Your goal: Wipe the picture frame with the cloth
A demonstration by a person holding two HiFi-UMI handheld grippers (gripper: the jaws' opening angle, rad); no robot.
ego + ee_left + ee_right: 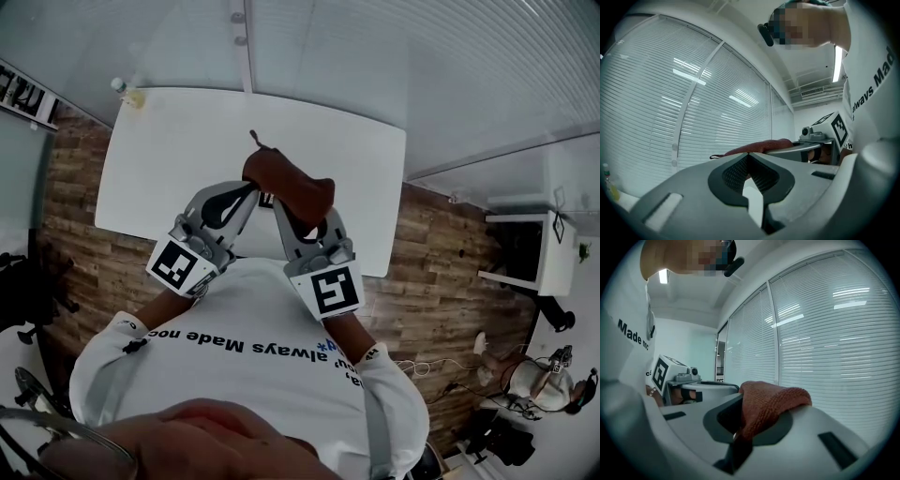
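Window blinds [375, 56]: a wall of shut slats runs along the far side of the room. They fill the background of both gripper views.
Floor [441, 281]: brown wood planks, visible on both sides of the worktop.
Worktop [187, 159]: a white rectangular top standing against the blinds. Its near edge passes under the two grippers.
Person: wears a white printed T-shirt [253, 328] and holds both grippers raised close to the chest, over the near edge of the worktop.
Left gripper [246, 195]: points up and forward. In the left gripper view [749, 157] its jaws are pressed together at the tips, and nothing recognisable sits between them.
Right gripper [289, 214]: just beside the left gripper, with the tips of the two converging. In the right gripper view [738, 430] its jaws pinch the cloth.
Marker cubes: one on the left gripper [178, 264] and one on the right gripper [336, 289], both at the shirt.
Cloth [286, 178]: reddish-brown and knitted, clamped in the right gripper. It bunches up over the jaw tips [768, 401] and hangs above the worktop. In the left gripper view it shows just past the left jaws [759, 147].
Bottle [127, 92]: small, standing at the far left corner of the worktop.
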